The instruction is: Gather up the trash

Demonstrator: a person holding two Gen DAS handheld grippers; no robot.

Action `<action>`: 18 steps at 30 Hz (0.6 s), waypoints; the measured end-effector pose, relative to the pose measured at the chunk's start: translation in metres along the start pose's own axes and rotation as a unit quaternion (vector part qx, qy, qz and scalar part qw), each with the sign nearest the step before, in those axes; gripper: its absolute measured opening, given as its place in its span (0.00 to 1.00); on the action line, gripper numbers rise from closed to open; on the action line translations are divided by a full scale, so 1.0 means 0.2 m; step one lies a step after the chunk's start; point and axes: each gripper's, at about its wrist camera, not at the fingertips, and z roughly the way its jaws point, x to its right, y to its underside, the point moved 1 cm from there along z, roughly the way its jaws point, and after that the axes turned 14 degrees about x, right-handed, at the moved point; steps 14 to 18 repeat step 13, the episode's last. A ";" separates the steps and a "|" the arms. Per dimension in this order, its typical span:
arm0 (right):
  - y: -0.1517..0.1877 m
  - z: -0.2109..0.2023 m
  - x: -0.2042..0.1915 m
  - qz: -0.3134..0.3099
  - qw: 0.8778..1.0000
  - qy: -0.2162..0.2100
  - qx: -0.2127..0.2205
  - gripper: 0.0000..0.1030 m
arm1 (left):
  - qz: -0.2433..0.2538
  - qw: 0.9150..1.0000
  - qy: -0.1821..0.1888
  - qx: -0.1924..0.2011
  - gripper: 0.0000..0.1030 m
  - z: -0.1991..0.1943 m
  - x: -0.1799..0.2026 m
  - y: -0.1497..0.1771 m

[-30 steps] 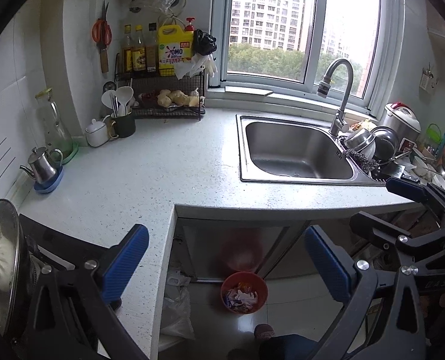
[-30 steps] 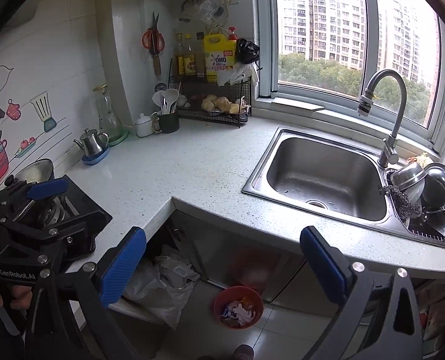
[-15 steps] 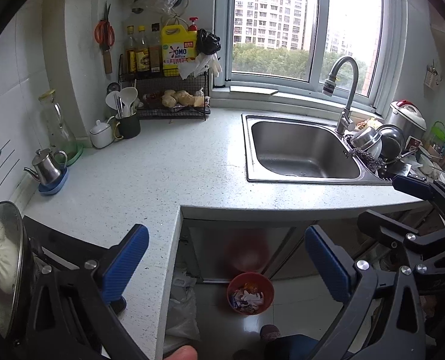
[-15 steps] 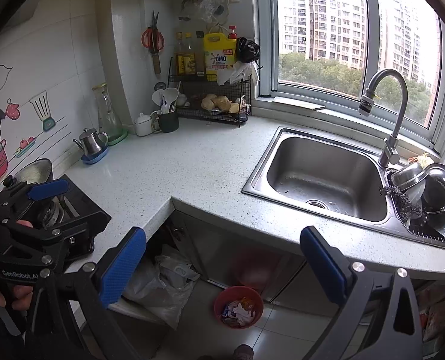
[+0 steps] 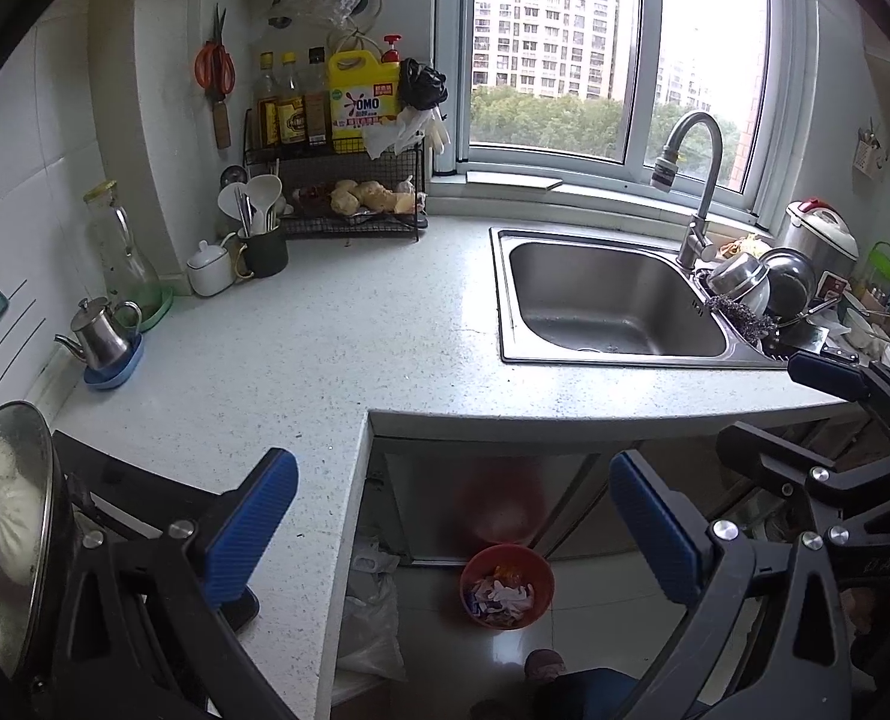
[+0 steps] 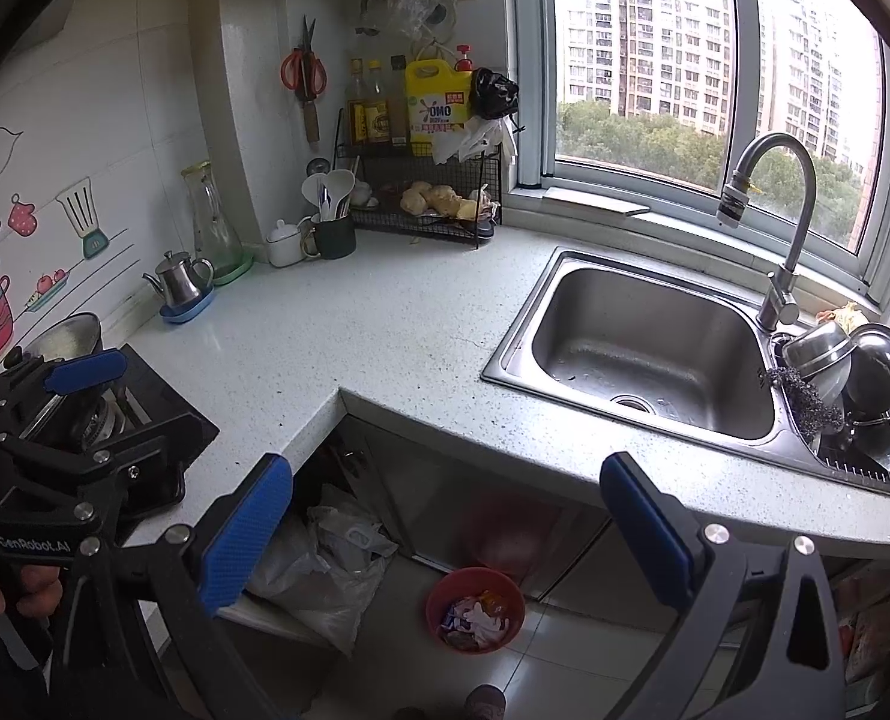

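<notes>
Both the left gripper (image 5: 454, 531) and right gripper (image 6: 445, 531) hang spread wide, holding nothing. The red trash bin (image 5: 506, 587) sits on the floor below the desk's (image 5: 336, 348) inner corner; reaching down risks clipping that edge or tipping the bin.

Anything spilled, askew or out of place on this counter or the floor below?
Nothing looks spilled or damaged. The worktop looks clean and the sink holds no dishes. Trash sits inside the red bin on the floor; crumpled plastic bags bulge from the open space under the counter.
</notes>
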 end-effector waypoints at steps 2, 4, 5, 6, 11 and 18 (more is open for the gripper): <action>0.00 0.00 0.01 0.000 1.000 0.000 -0.001 0.99 | 0.000 1.000 0.001 0.000 1.00 0.00 0.00 0.00; 0.01 0.00 0.01 0.000 1.000 -0.001 -0.003 0.99 | 0.002 1.000 0.001 -0.001 1.00 0.00 0.00 0.00; 0.01 0.00 0.01 -0.001 1.000 -0.001 -0.003 0.99 | 0.003 1.000 0.001 -0.001 1.00 -0.01 0.00 0.01; 0.01 0.00 0.01 0.000 1.000 0.000 -0.004 0.99 | 0.005 1.000 0.001 -0.002 1.00 -0.01 0.00 0.01; 0.02 0.00 0.02 -0.001 1.000 -0.002 -0.006 0.99 | 0.012 1.000 0.002 -0.003 1.00 -0.01 0.01 0.02; 0.02 0.00 0.02 0.000 1.000 -0.003 -0.007 0.99 | 0.013 1.000 0.004 -0.004 1.00 -0.02 0.02 0.02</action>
